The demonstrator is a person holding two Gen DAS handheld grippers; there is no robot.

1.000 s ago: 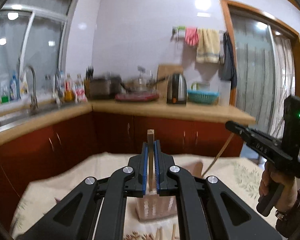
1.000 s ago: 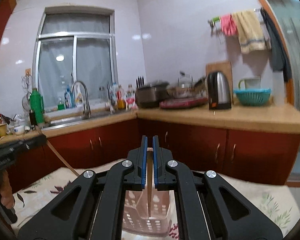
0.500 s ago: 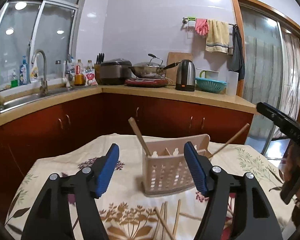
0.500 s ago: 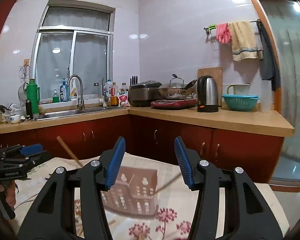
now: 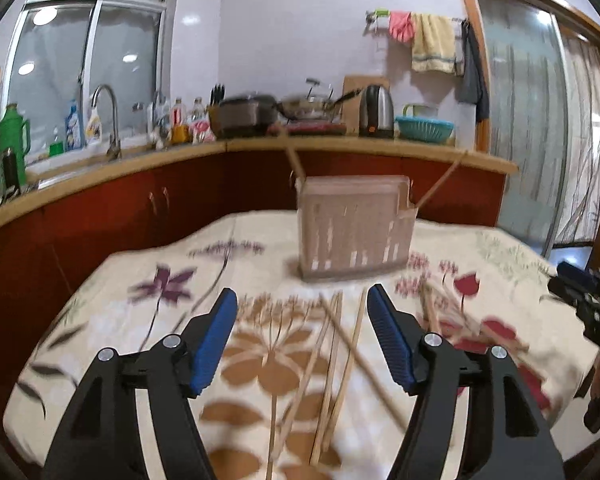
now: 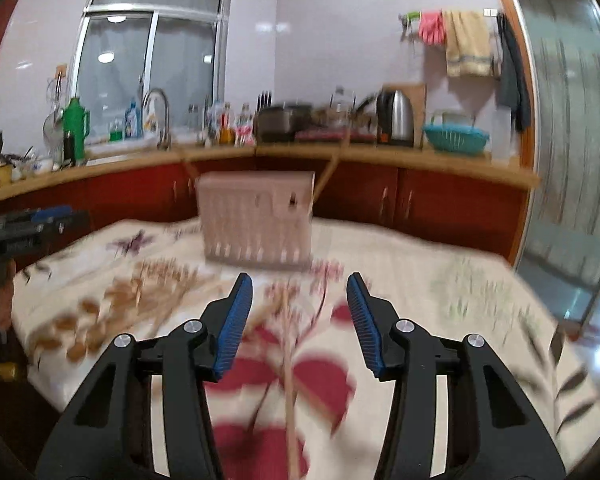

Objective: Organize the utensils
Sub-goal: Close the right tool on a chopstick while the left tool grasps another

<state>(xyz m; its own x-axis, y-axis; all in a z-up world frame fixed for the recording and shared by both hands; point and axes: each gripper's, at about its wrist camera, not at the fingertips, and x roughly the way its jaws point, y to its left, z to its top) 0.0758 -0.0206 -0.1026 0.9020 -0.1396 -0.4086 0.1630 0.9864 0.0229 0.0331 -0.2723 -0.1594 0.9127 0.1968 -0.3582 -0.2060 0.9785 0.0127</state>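
Observation:
A pale pink slotted utensil holder (image 5: 354,228) stands on the flowered tablecloth, with two wooden chopsticks (image 5: 294,158) leaning out of it; it also shows in the right wrist view (image 6: 258,222). Several loose chopsticks (image 5: 332,364) lie on the cloth in front of it. My left gripper (image 5: 302,316) is open and empty, low over those chopsticks. My right gripper (image 6: 300,300) is open and empty, above a single chopstick (image 6: 288,364) on the cloth. The right gripper also shows at the right edge of the left wrist view (image 5: 584,296).
The table (image 5: 140,280) is covered by a cream cloth with red and brown flowers. Behind it runs a kitchen counter (image 5: 380,146) with a sink tap, bottles, a kettle (image 5: 376,110) and a teal basket. A glass door (image 6: 572,152) is at the right.
Both grippers were shut on a chopstick over the holder a second ago. They opened, left the chopsticks in the holder, then drew back and dropped low over the loose chopsticks.

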